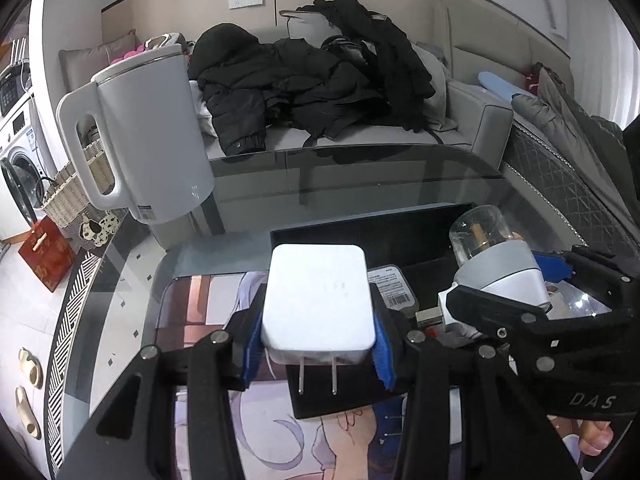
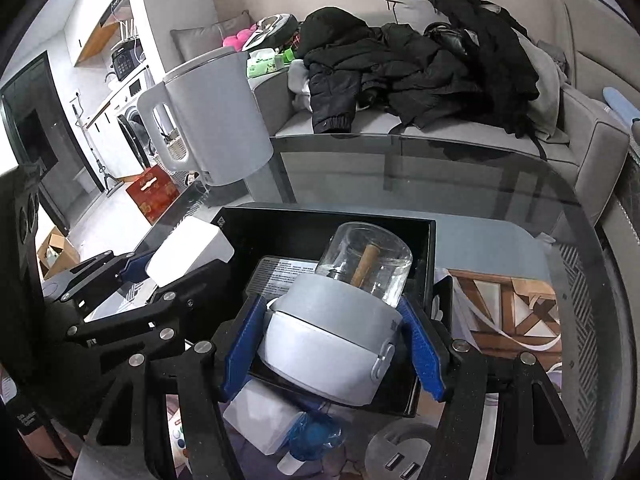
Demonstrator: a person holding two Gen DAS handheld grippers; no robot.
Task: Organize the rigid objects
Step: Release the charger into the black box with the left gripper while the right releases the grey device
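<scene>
left gripper (image 1: 318, 354) pinches white charger (image 1: 319, 304) by flat sides, near edge of black tray (image 2: 433, 248) | light, stiff, slick | right gripper (image 2: 334, 354) clamps glass-domed gadget (image 2: 340, 320) at plastic base over tray | dome fragile, grip base only

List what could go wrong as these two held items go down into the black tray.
The glass-domed device in the right hand-held gripper is tilted; its glass end could knock the black tray wall. The white charger in the left hand-held gripper may land on the small labelled case.
</scene>
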